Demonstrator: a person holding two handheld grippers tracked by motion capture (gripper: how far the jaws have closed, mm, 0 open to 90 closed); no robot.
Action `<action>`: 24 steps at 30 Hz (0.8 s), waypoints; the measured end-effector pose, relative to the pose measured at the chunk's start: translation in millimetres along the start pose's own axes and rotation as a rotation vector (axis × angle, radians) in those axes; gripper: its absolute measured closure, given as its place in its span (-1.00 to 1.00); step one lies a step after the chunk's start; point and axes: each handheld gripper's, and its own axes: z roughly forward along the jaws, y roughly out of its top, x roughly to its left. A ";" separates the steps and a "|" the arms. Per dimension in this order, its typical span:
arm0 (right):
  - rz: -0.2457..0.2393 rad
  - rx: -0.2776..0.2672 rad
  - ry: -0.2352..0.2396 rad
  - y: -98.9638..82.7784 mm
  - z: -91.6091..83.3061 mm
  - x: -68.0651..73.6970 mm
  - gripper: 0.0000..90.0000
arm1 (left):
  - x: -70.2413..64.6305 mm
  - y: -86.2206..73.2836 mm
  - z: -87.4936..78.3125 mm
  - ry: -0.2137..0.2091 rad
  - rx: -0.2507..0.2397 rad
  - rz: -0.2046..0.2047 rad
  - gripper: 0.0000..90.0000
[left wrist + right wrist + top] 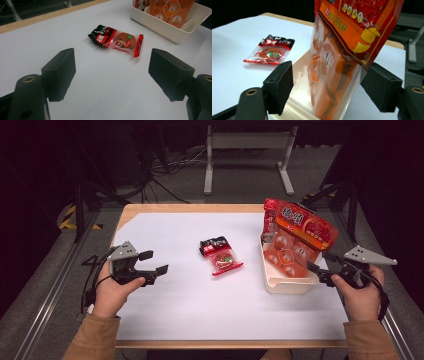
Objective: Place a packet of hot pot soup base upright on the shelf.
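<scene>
right tongs [316, 261] wide, pads either side of big bag [299, 236] standing in bin [285, 285] near right edge of table [165, 320], not pressing it. left tongs [154, 261] wide and empty near left edge. best to draw right tongs straight back so bag stays upright. then left tongs over small packet [220, 255] at mid-table, pinching its sealed edge.

A cream tray [280, 285] holds an orange-and-red snack bag [295, 240] with yellow lettering. Left of the tray, on the white table [175, 310], lies a red, black and clear packet [220, 255].
</scene>
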 end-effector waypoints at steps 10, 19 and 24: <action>0.009 0.001 -0.044 -4.8 -10.0 13.4 -0.44 | -0.9 -0.4 0.6 0.000 0.000 -0.010 -0.49; -0.007 -0.005 -0.009 -8.4 -16.3 23.4 -0.42 | -1.0 0.1 1.6 -0.001 0.001 0.000 -0.49; -0.054 -0.014 0.072 -4.3 -10.3 40.4 -0.42 | -1.6 -0.4 2.6 -0.005 0.002 -0.006 -0.50</action>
